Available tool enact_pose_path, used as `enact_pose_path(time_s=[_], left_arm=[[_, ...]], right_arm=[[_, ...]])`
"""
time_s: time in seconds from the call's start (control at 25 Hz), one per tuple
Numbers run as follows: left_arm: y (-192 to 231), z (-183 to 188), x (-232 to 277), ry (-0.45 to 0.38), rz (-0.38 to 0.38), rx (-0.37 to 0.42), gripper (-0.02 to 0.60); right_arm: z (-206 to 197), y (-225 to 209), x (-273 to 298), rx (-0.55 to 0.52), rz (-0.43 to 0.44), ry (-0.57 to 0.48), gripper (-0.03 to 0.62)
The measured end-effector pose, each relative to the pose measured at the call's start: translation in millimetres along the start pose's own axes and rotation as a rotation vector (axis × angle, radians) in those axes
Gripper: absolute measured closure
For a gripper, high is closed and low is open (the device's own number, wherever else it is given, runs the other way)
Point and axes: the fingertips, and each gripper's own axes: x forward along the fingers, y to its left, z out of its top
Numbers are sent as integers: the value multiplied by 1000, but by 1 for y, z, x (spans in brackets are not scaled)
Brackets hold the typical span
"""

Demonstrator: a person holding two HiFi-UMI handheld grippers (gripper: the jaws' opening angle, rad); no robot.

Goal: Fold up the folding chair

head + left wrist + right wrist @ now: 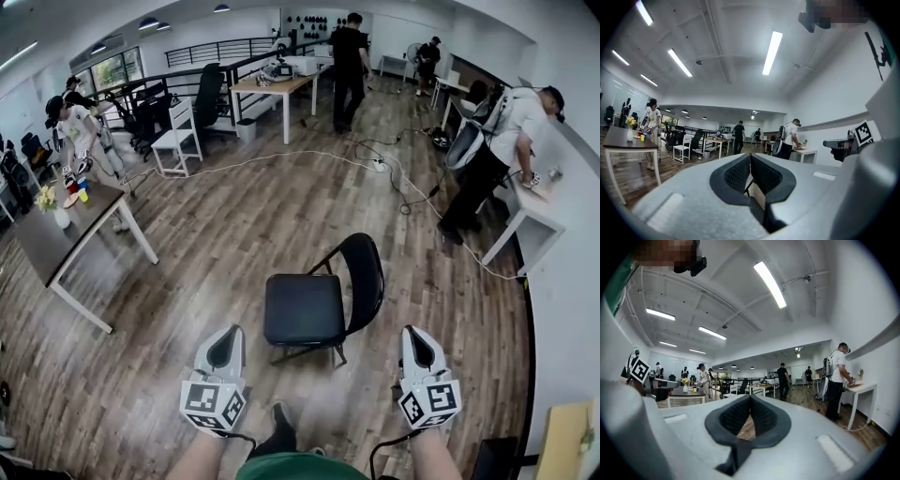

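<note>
The folding chair (319, 305) is standing open on the wood floor (234, 234), right in front of the person. It is sitting between the 2 grippers and a little ahead of them, and nothing is touching it. It is not folded yet, so the job is only starting.

The left gripper (229, 330) and the right gripper (412, 330) are being held low and level, 1 on each side, both pointing toward the chair. This is likely so that each can go to 1 side of the chair and push the seat (303, 307) up toward the backrest (366, 270).

In the left gripper view, the left gripper (750, 157) is showing its 2 dark pads pressed together with nothing in them. In the right gripper view, the right gripper (750, 398) is looking the same: squeezed together all the way and holding nothing. They will probably need to spread apart before they can grab a thin chair bar.

The seat is looking flat, square with round corners, black and smooth, maybe a bit soft. The backrest is curving and black too. The legs (339, 354) are thin, dark, hard-looking tubes, likely metal. The gripper bodies are looking like smooth pale plastic, and their pads are bumpy, like rubber. The floor is made of brown wood planks.
</note>
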Motion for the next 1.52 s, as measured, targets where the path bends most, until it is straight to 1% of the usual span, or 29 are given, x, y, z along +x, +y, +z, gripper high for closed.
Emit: enact_pose_path(time_s=[0.08, 0.2, 0.4, 0.52, 0.72, 0.96, 1.16, 1.32, 1.44, 1.52], left_arm=[[12, -2, 25, 3, -19, 8, 571], [36, -5, 62, 11, -37, -7, 571], [73, -20, 117, 42, -59, -31, 571], [91, -27, 144, 54, -76, -51, 571], [115, -39, 174, 72, -103, -76, 571], [135, -65, 199, 120, -90, -113, 570], [141, -79, 223, 156, -79, -127, 569], [140, -99, 248, 212, -60, -143, 569], [138, -120, 277, 243, -33, -137, 569], [133, -136, 296, 266, -5, -138, 569]], right_arm=[[-7, 0, 21, -6, -11, 26, 591], [-15, 3, 56, -13, -23, 61, 591], [-20, 4, 107, -28, -54, 97, 591], [-19, 2, 133, -26, -72, 99, 591], [-19, 2, 160, -23, -103, 115, 591], [-33, -9, 185, -16, -110, 146, 591], [-50, -29, 211, 22, -101, 169, 591], [-66, -52, 242, 57, -64, 177, 591], [-85, -81, 272, 76, -26, 190, 591], [-101, -106, 288, 88, 1, 217, 591]])
